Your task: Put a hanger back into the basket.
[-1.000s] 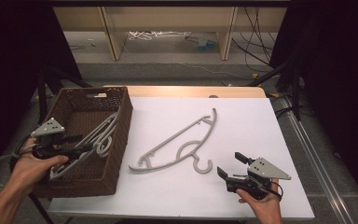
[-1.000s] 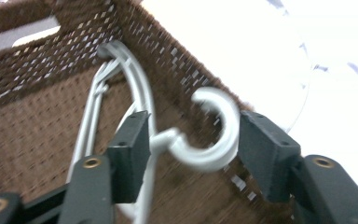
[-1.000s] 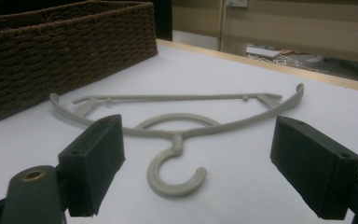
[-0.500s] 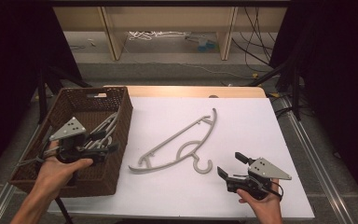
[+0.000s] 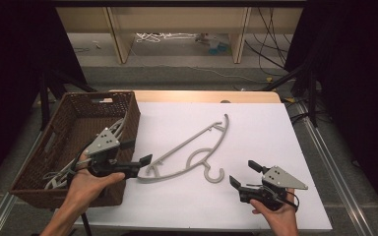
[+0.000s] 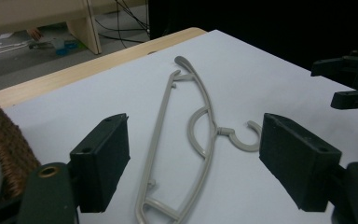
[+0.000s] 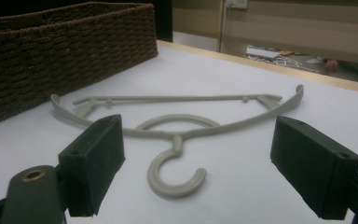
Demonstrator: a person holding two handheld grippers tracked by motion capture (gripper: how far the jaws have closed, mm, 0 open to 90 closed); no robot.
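At your far left sits the brown wicker basket (image 5: pixel 74 142) on the white table (image 5: pixel 275 132), with more grey hangers (image 5: pixel 59 177) lying inside it. Your left hand (image 5: pixel 86 184) holds the left gripper (image 5: pixel 138 158) just over the basket's right wall, jaws spread wide and empty, aimed toward the table's middle. Just past those jaws lies the single grey hanger (image 5: pixel 192 152), flat on the white surface, its near end close beside the left gripper's tips and its far end pointing up toward the wooden edge at the back. Its hook (image 5: pixel 214 173) curls toward you, between your two tools. In the left gripper view the hanger (image 6: pixel 186 140) stretches away between the open jaws. At your right, the right gripper (image 5: pixel 243 174) rests low on the table in your right hand (image 5: pixel 280 216), jaws parted and holding nothing, near the hook but apart from it.
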